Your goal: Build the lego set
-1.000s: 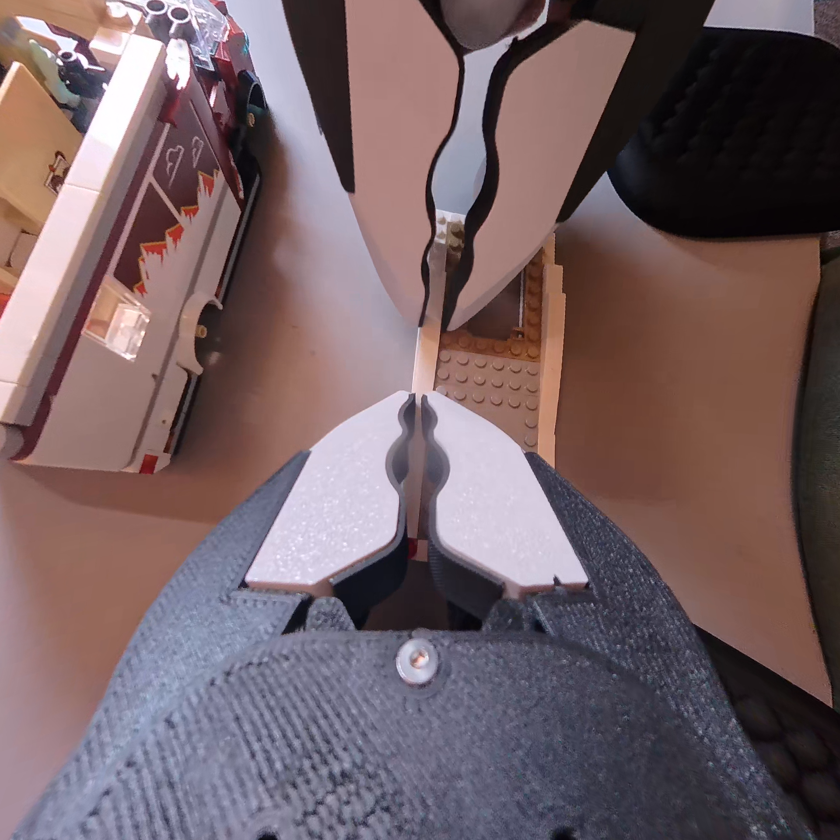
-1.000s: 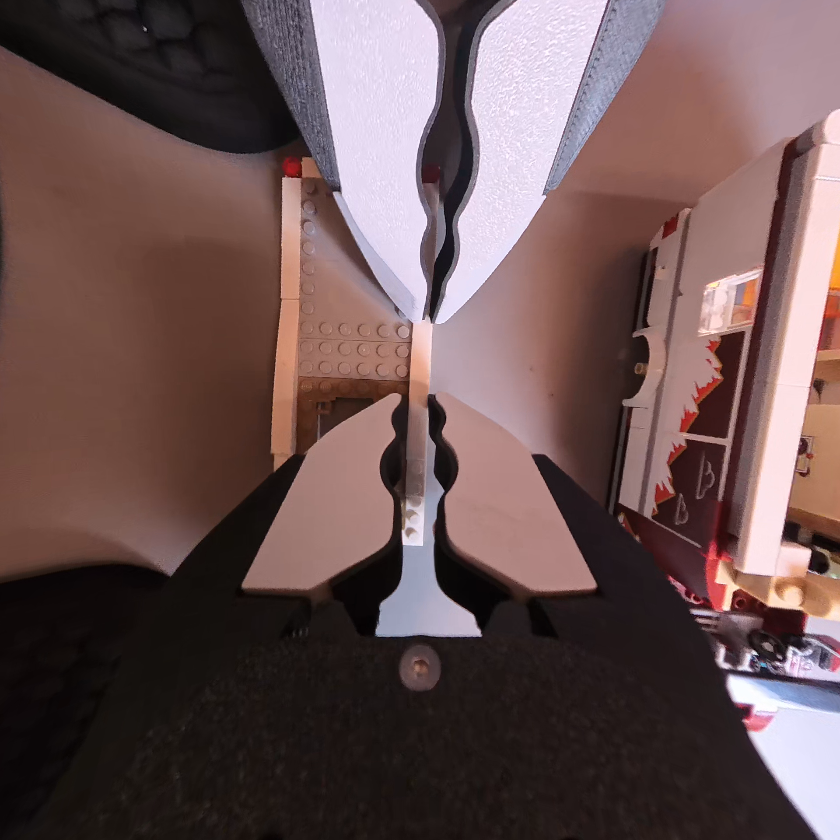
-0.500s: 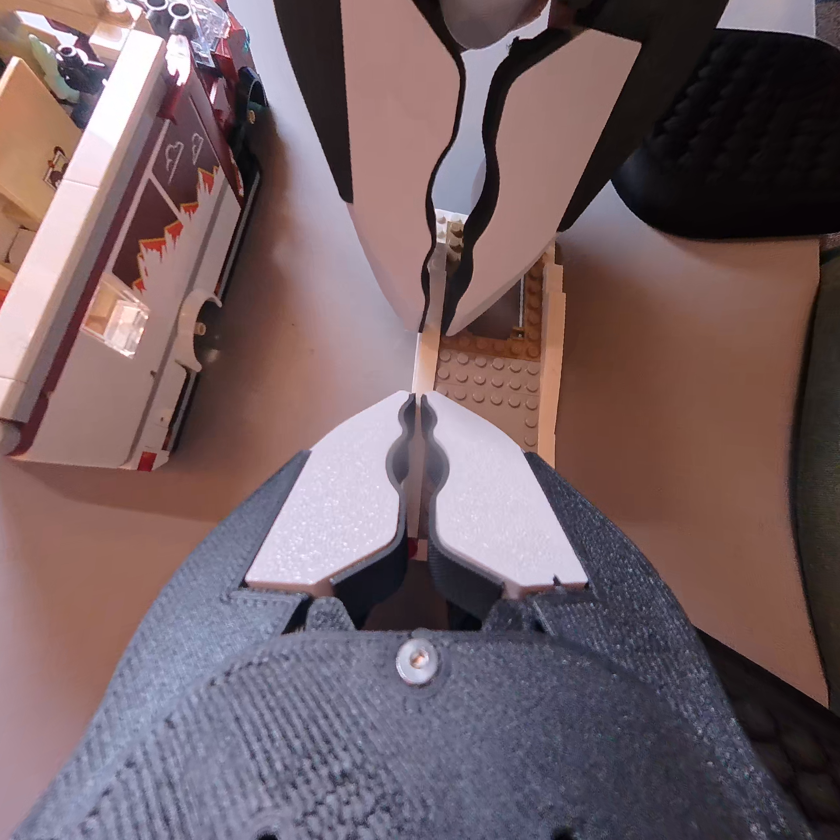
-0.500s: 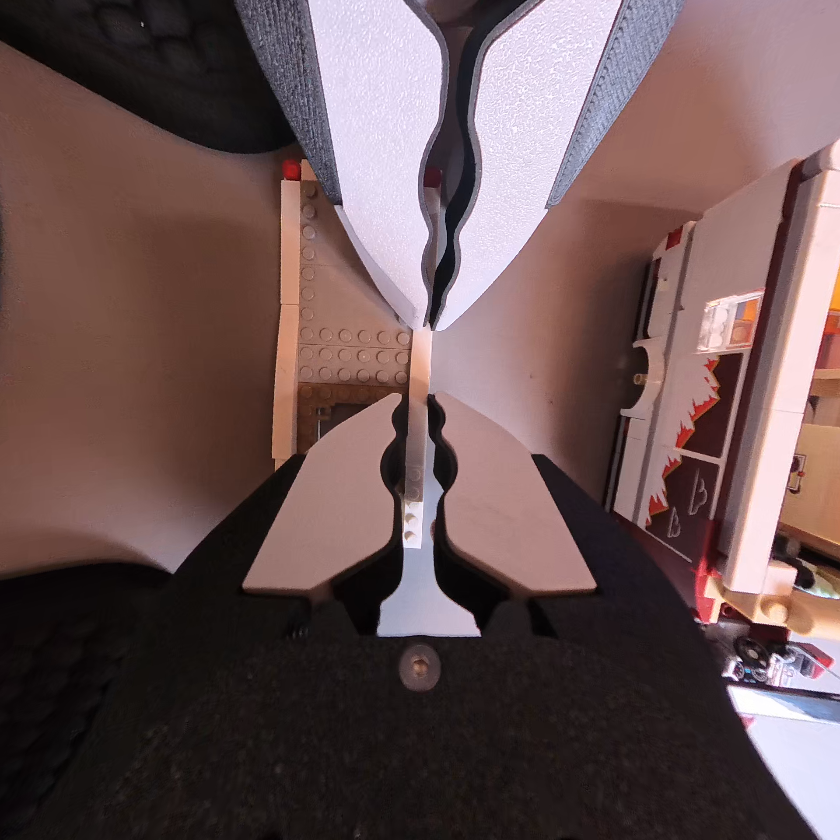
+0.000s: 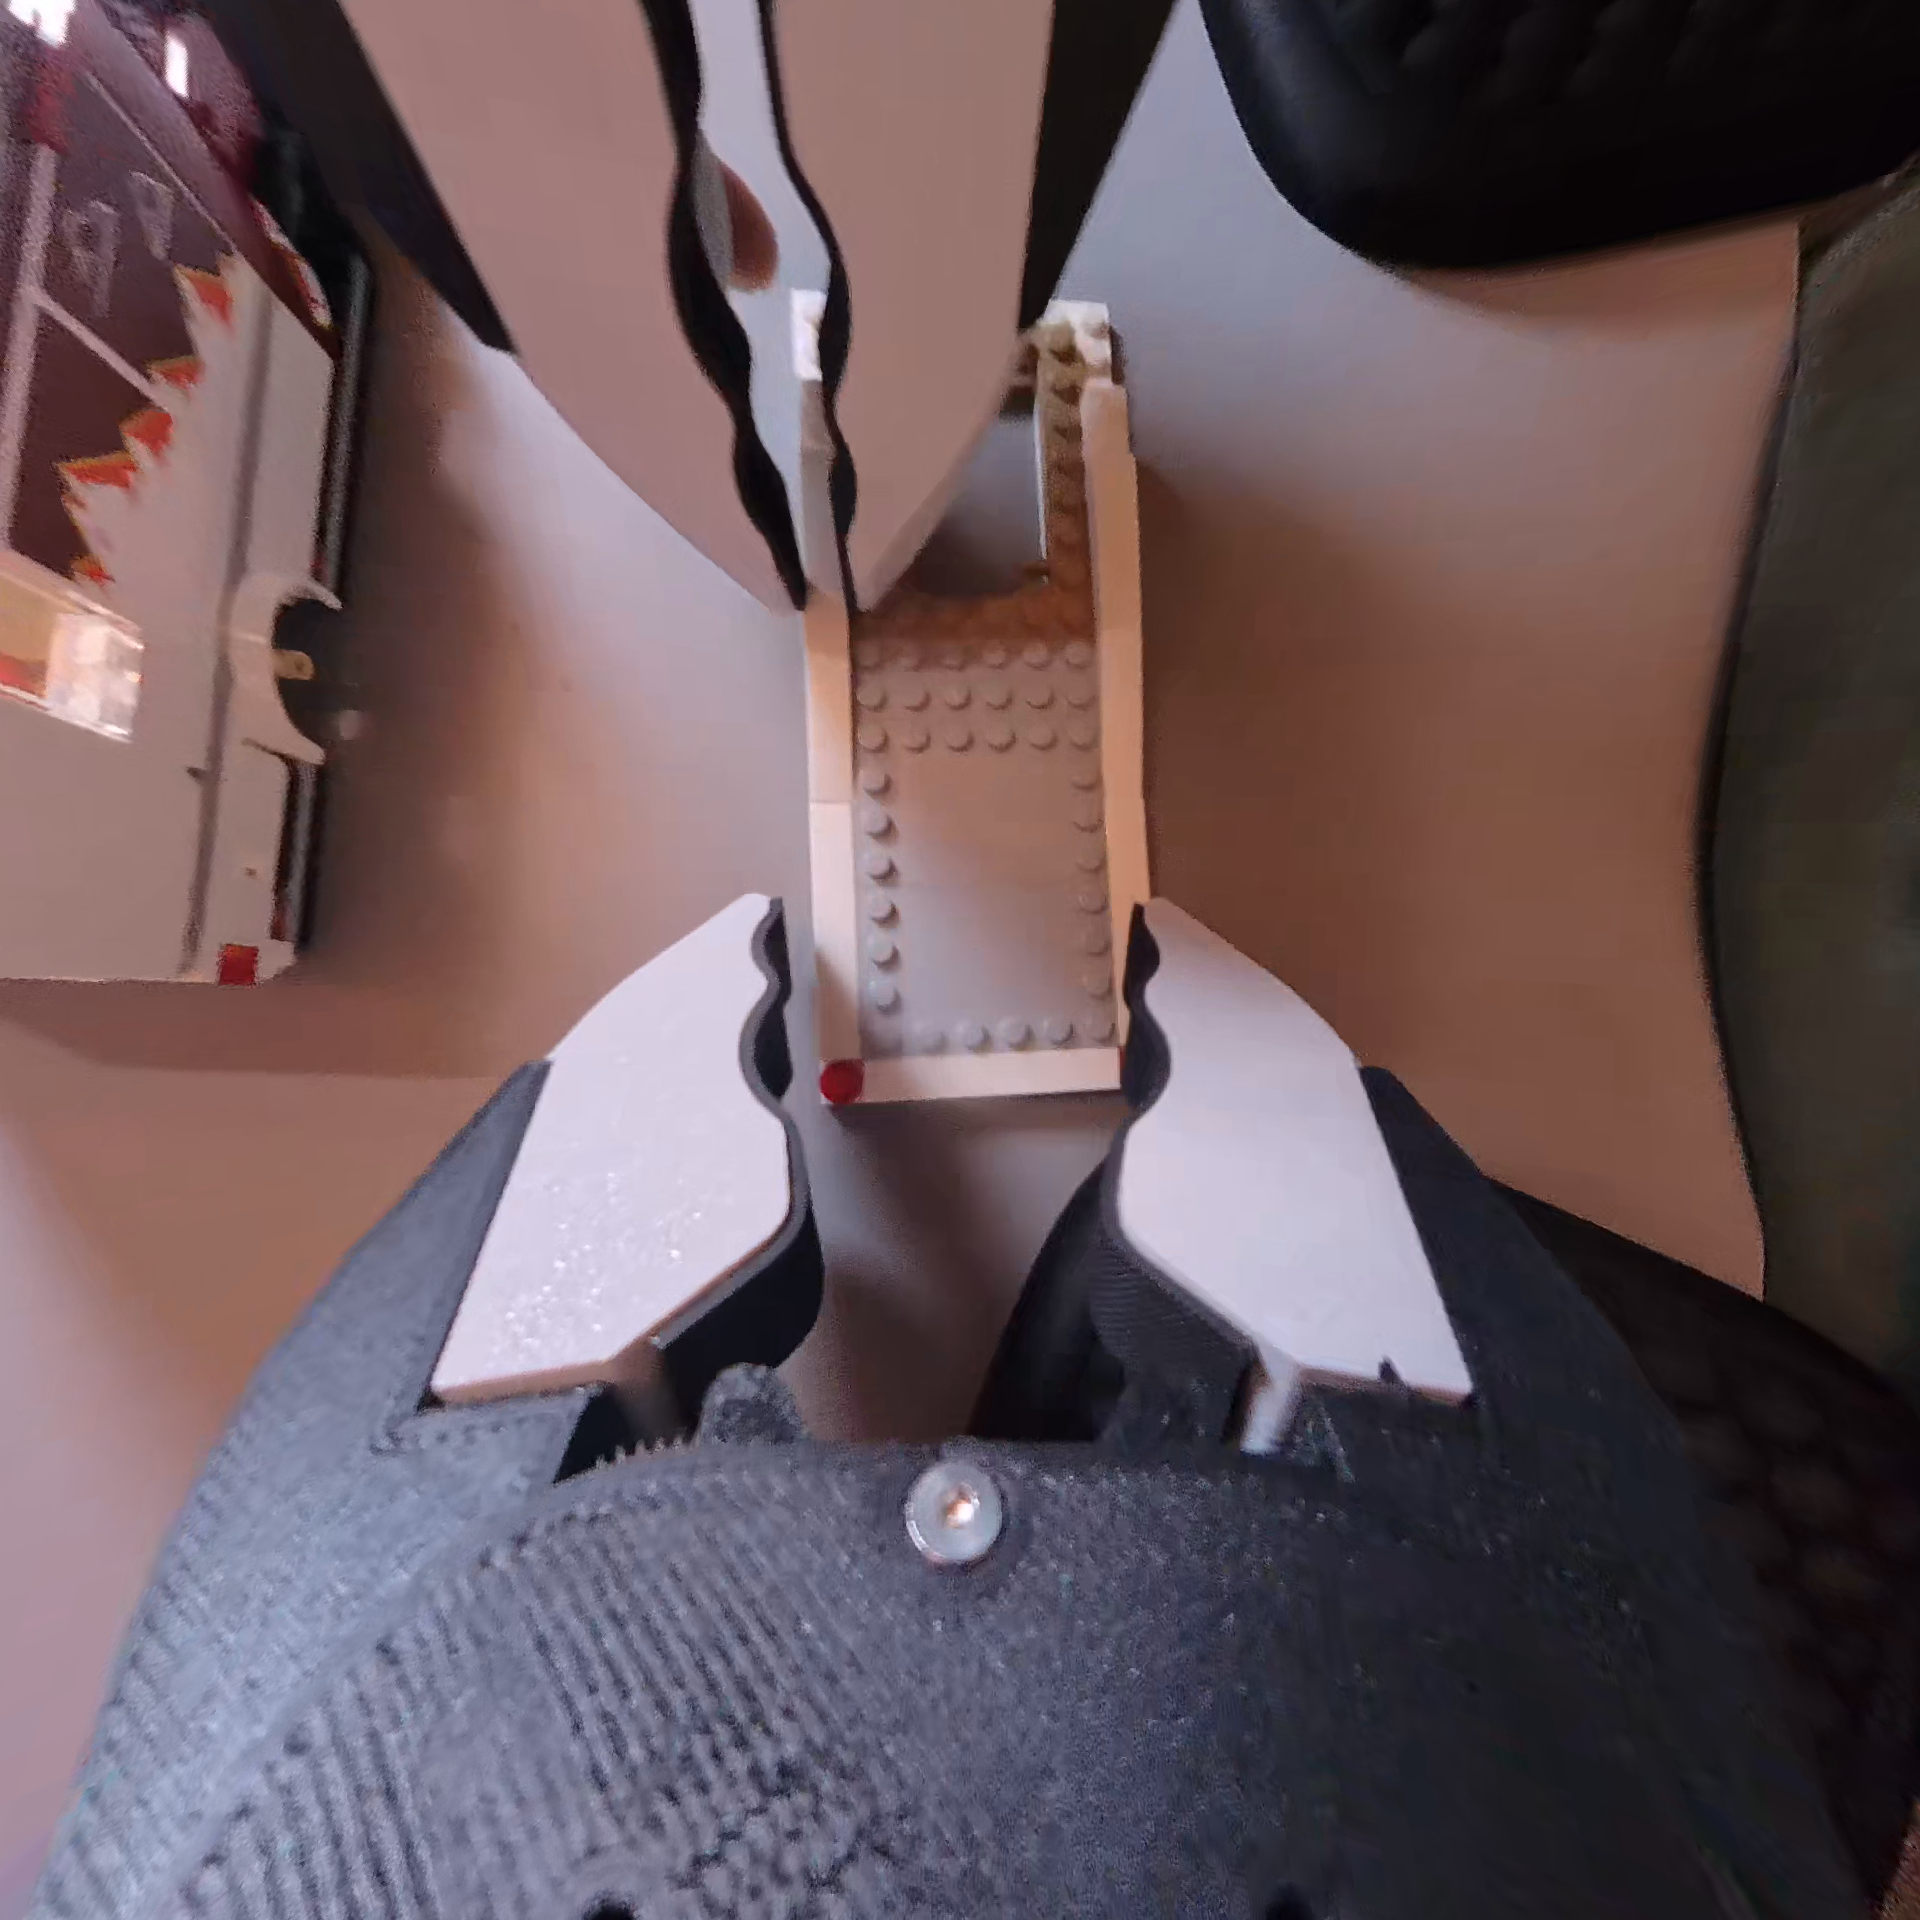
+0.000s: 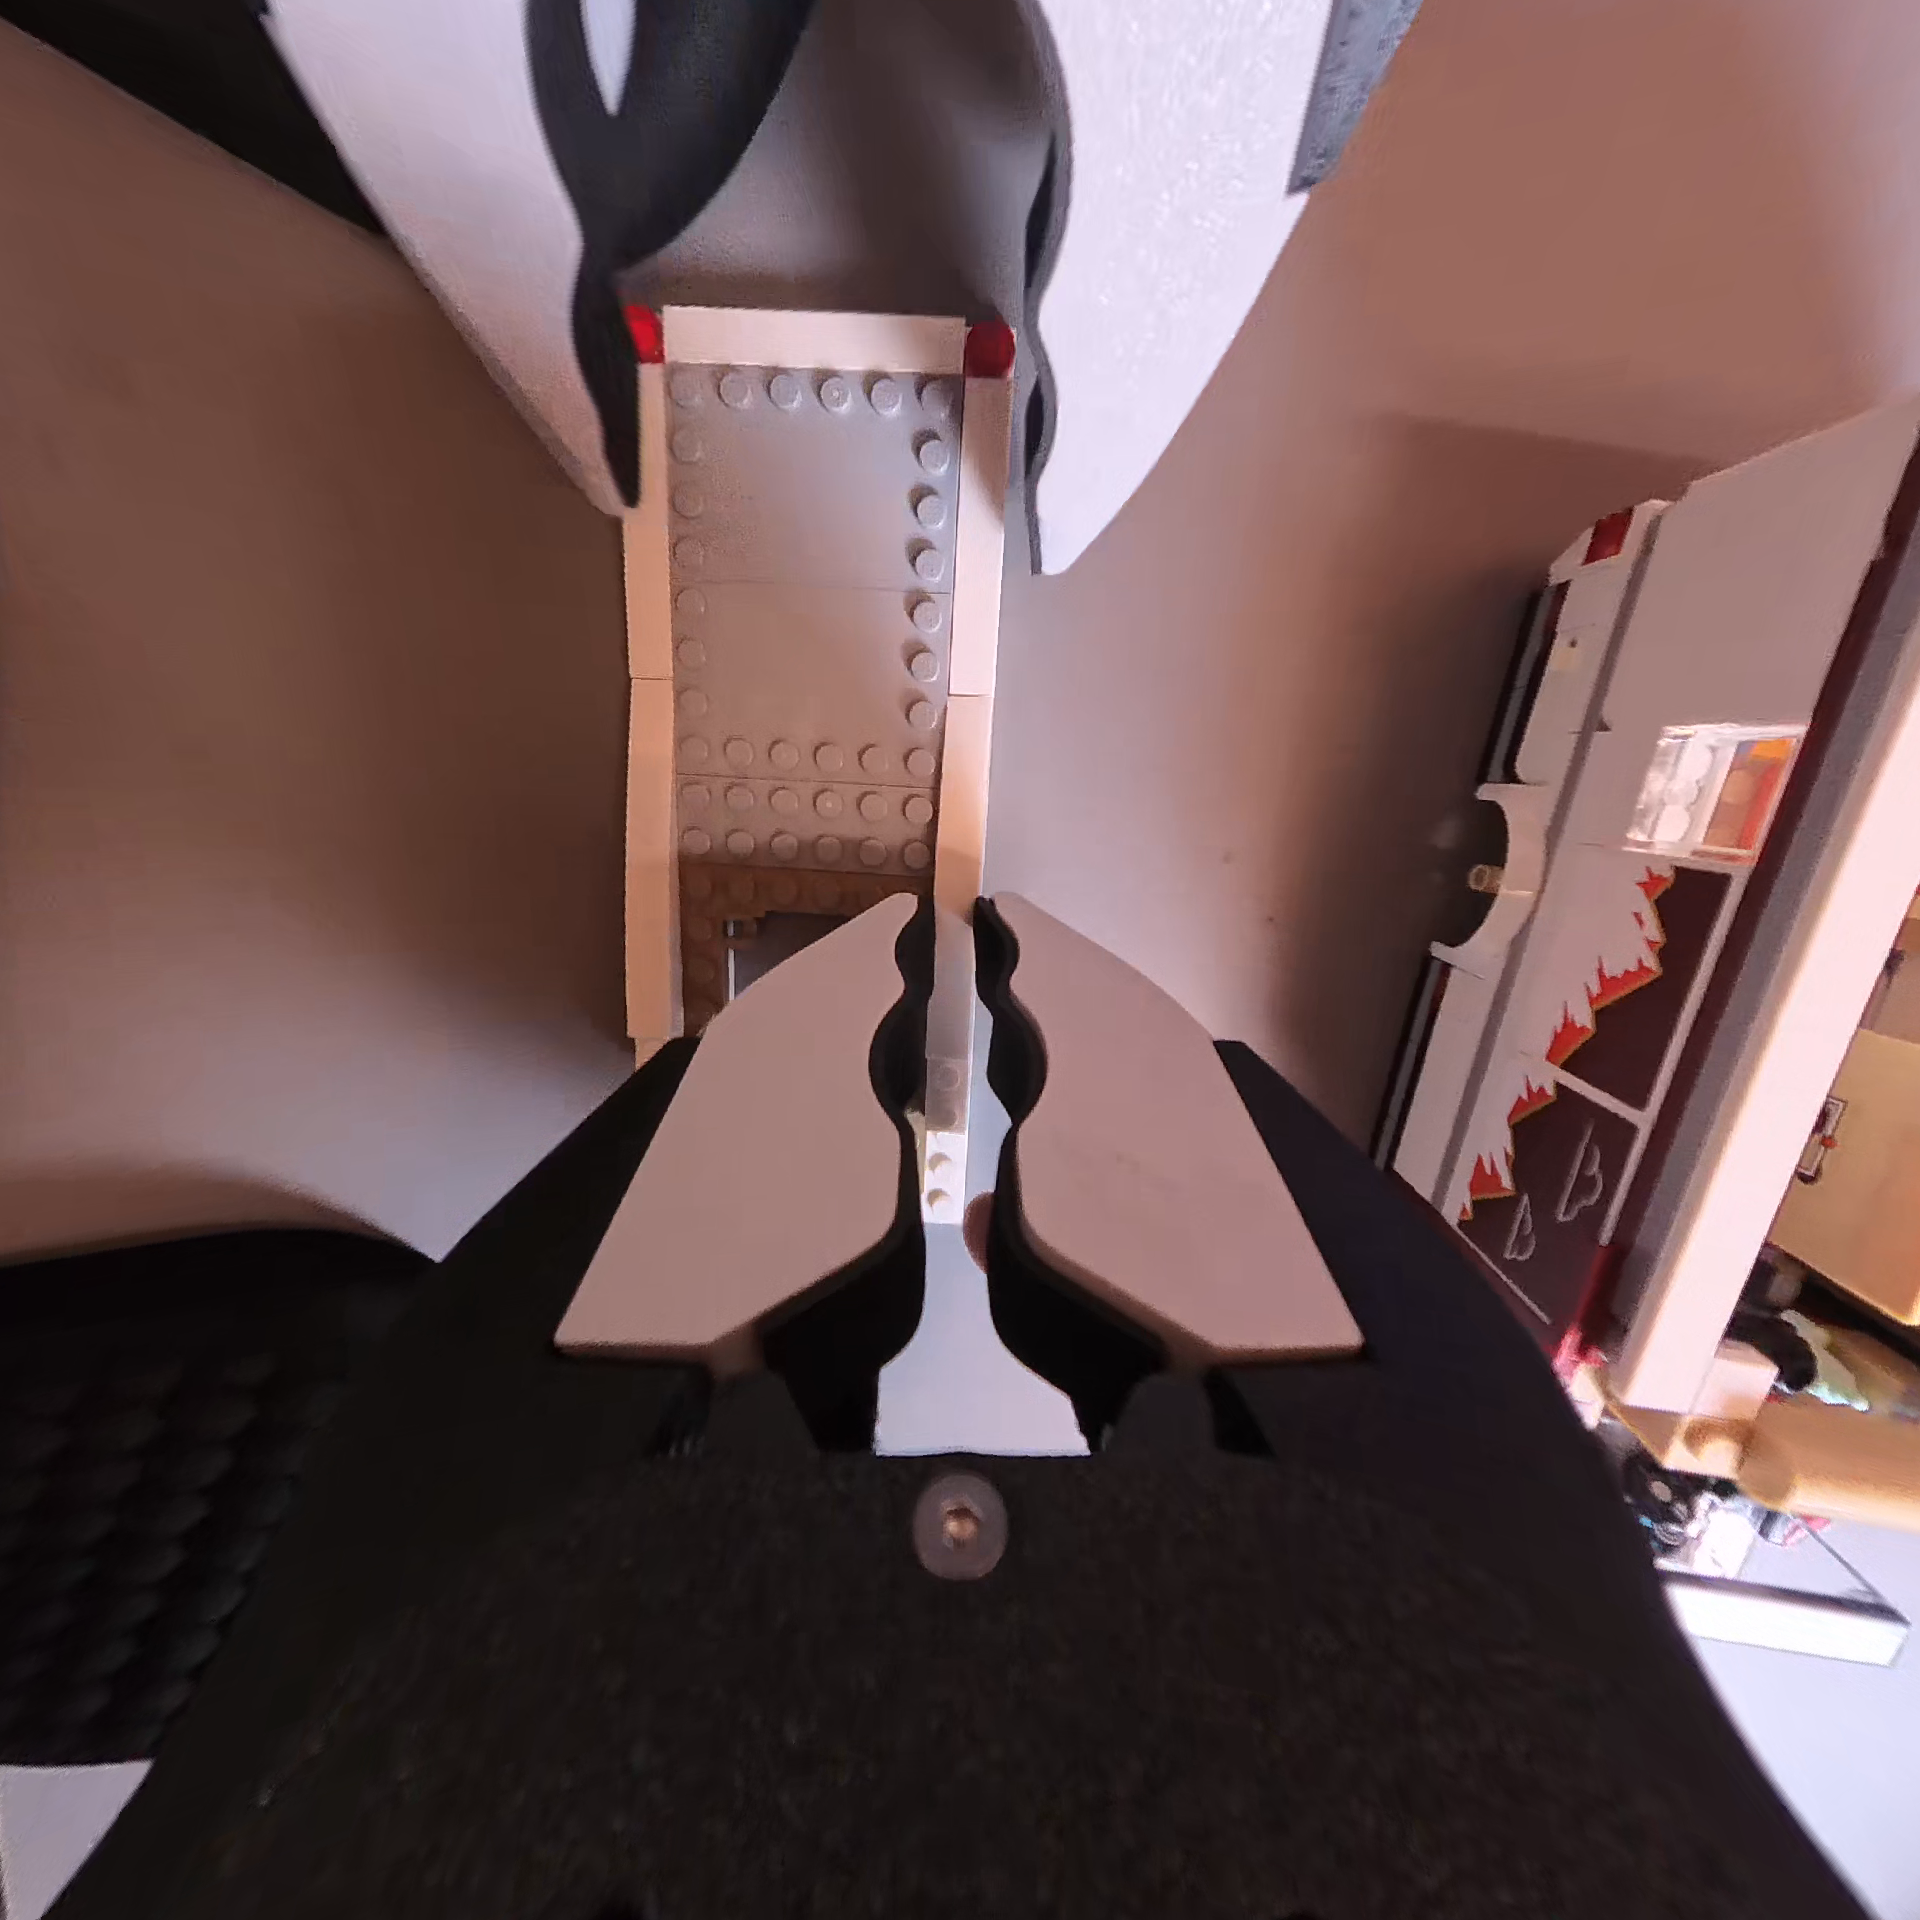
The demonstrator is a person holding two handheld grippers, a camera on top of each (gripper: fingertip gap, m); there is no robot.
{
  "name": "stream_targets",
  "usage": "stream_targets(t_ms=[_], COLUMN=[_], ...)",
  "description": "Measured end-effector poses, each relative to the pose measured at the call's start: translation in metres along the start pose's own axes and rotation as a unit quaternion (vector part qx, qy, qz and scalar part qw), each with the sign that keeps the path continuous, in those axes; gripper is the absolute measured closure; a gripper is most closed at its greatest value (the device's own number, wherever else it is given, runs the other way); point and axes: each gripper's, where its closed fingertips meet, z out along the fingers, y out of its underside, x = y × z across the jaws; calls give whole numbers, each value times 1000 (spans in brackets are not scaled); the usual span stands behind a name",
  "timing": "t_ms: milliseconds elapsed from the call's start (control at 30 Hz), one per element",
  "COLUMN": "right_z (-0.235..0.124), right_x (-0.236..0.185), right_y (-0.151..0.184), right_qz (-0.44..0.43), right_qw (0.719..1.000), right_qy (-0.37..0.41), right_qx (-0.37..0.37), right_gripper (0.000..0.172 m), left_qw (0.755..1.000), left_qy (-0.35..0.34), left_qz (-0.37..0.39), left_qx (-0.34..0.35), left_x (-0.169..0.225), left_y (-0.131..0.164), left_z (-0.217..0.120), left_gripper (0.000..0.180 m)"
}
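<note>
A flat grey studded toy-brick panel [image 5: 977, 831] with white side walls and red corner studs [image 5: 840, 1081] lies on the tan table. My left gripper [image 5: 956, 914] is open, its fingers standing either side of the panel's near end without gripping it. My right gripper [image 6: 951, 904] is shut on the panel's white side wall [image 6: 961, 790] at the opposite end. The panel [image 6: 810, 623] runs away from it toward the left gripper [image 6: 831, 520]. The right gripper [image 5: 831, 597] also shows in the left wrist view, pinching that wall.
A white and dark-red toy-brick vehicle with a flame pattern [image 5: 156, 623] stands beside the panel; it also shows in the right wrist view [image 6: 1662, 935]. A black textured pad [image 5: 1558, 104] lies at the table's far corner, another black textured surface [image 6: 156, 1403] near the right gripper.
My left gripper was shut on the panel's white side wall and has opened wide, letting it go. My right gripper stays shut on the same wall.
</note>
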Motion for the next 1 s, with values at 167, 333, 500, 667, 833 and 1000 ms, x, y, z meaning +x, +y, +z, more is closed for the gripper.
stream_targets(t_ms=[167,333,500,667,833,1000], right_z=[1,2,3,4,4,-7], right_x=[0,0,-2,-3,-3,-2], right_y=[1,1,0,0,-1,-5], right_qz=[13,36,43,45,57,37], right_qw=[1000,997,993,988,991,997], right_qy=[-11,-53,-97,-126,-113,-69], right_qx=[-23,-37,-56,-74,-48,25], right_gripper=[165,165,165,164,164,157], left_qw=[1000,1000,1000,1000,1000,1000], left_qy=[-3,-6,-1,2,4,8], left_qz=[4,6,8,9,7,3], left_qx=[-5,-7,-2,2,4,10], left_x=[9,9,9,10,10,10], left_y=[12,14,15,15,14,13], left_z=[1,2,1,1,1,2], left_gripper=[110,114,114,114,114,114])
